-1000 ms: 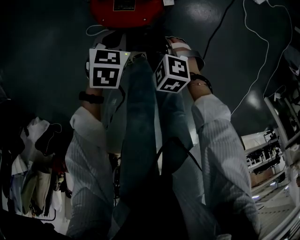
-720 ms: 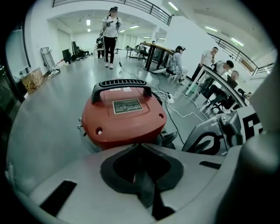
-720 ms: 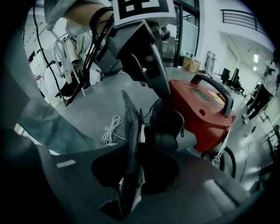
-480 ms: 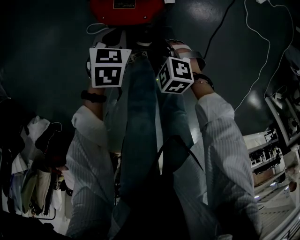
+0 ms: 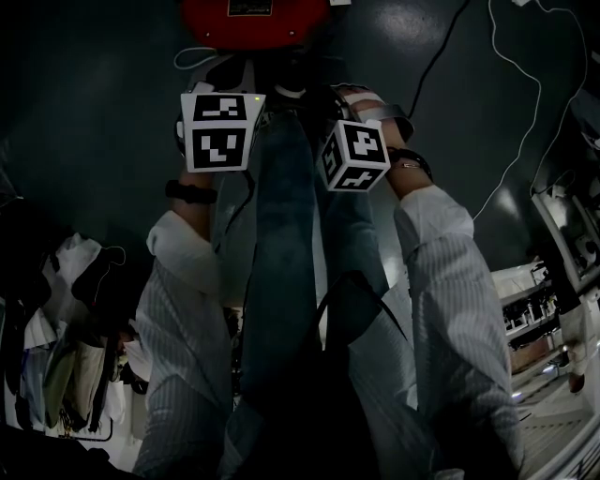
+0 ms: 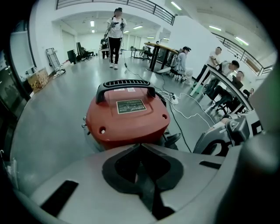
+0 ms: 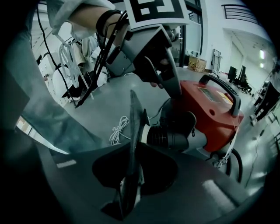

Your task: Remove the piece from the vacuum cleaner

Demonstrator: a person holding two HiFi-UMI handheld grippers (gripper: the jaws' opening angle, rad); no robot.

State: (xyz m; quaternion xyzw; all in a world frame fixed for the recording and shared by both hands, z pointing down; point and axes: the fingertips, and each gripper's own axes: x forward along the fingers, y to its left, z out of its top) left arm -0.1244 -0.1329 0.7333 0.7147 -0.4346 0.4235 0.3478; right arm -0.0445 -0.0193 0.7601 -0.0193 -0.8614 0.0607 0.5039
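The red vacuum cleaner (image 5: 253,21) stands on the grey floor just beyond both grippers, its black handle and label facing up (image 6: 127,116). A black ribbed hose connector (image 7: 173,136) plugs into its side. My right gripper (image 7: 136,111) has its jaws pressed together into a thin blade. The tips sit just left of that connector, and nothing shows between them. My left gripper (image 6: 141,146) is shut too, with its tips at the near edge of the red body. Seen from the right gripper view, the left gripper (image 7: 174,87) reaches down onto the vacuum cleaner's top.
A coiled white cord (image 7: 118,129) lies on the floor beside the vacuum cleaner, and more cable (image 5: 525,112) runs off to the right. My jeans-clad legs (image 5: 281,281) fill the space below the grippers. People (image 6: 114,30) and tables (image 6: 162,48) stand far back.
Both marker cubes have drifted slightly down and to the right in the head view. The vacuum cleaner has stayed where it was.
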